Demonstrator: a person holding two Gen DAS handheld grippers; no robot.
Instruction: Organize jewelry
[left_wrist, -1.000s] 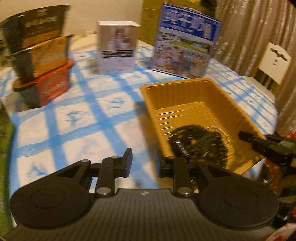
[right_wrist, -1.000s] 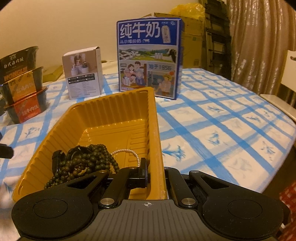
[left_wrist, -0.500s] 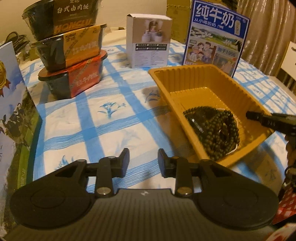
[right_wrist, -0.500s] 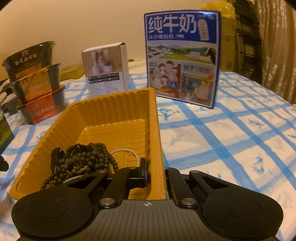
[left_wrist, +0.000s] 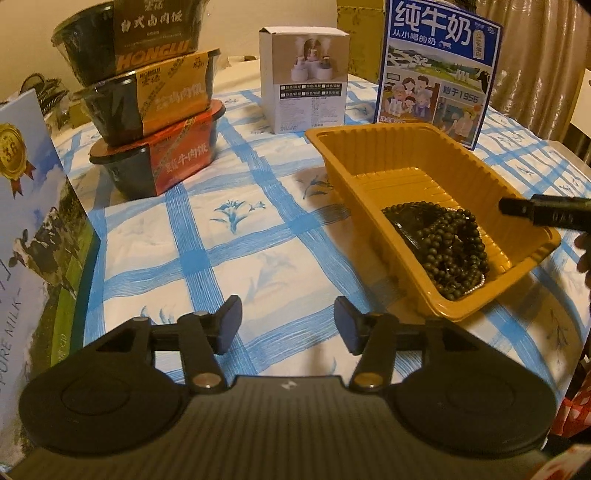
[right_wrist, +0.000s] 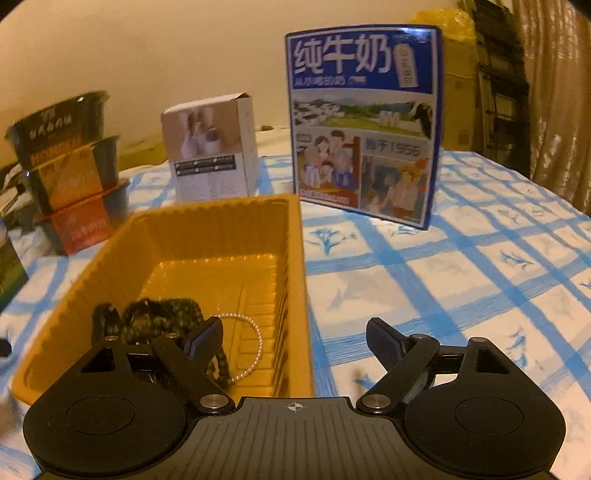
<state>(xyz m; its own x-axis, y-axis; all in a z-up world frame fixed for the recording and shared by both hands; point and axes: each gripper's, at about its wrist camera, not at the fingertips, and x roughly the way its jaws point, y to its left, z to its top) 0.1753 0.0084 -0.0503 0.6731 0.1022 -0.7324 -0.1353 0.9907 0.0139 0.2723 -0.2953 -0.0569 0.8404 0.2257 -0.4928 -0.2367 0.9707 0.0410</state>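
Note:
A yellow plastic tray (left_wrist: 406, 129) (right_wrist: 207, 210) sits on the blue-checked tablecloth. A heap of dark bead strands (left_wrist: 443, 243) (right_wrist: 166, 314) fills its near end, with a thin pearl bracelet (right_wrist: 255, 343) beside them. My left gripper (left_wrist: 288, 325) hovers over bare cloth left of the tray, jaws opening with nothing between them. My right gripper (right_wrist: 295, 339) is at the tray's near right corner, jaws opening wide. The tray's right wall stands between them untouched. One right fingertip (left_wrist: 543, 210) shows over the tray's far rim in the left wrist view.
A blue milk carton (left_wrist: 436, 70) (right_wrist: 362, 122) and a white box (left_wrist: 306, 81) (right_wrist: 210, 151) stand behind the tray. Three stacked meal bowls (left_wrist: 147, 110) (right_wrist: 74, 173) are at back left. Another milk box (left_wrist: 33, 221) stands close on the left.
The right jaws went from shut at the tray's right wall to wide open. The left jaws spread apart. The left view swung away from the tray towards the bowls.

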